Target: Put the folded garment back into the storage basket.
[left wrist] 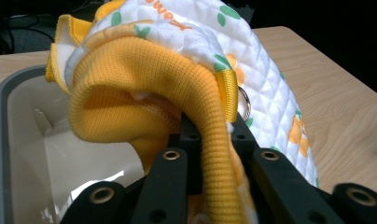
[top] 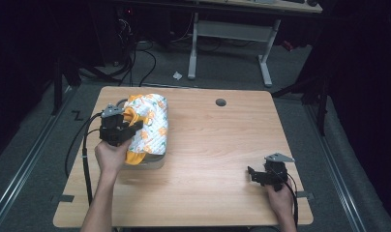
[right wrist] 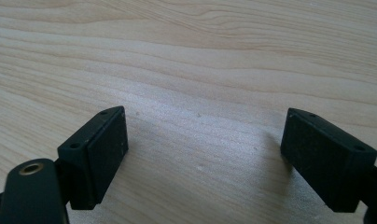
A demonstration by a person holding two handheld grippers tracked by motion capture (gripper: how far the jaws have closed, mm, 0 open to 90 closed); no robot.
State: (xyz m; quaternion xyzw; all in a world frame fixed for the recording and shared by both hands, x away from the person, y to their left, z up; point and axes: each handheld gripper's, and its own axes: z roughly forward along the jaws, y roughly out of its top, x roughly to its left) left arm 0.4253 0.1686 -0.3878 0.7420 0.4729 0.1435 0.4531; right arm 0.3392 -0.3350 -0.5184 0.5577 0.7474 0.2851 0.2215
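The wooden worktop (top: 208, 145) has a round hole (top: 220, 102) far ahead of the right gripper (top: 253, 175); a white desk frame (top: 230, 34) stands beyond.

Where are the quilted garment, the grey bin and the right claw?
quilted garment (top: 152, 118), high view, on its white printed top.
grey bin (left wrist: 1, 140), left gripper view, on its near rim.
right claw (right wrist: 203, 158), right gripper view, midway between its open jaws.

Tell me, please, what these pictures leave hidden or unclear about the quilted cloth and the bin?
- Grey plastic bin: in the high view, the white quilted, orange-printed cloth covers most of it.
- Bin floor: left gripper view, cut off by the bottom edge and the jaws.
- Left gripper pads: left gripper view, hidden under the cloth's orange ribbed hem.
- Cloth's lettering: left gripper view, cut off by the top edge.
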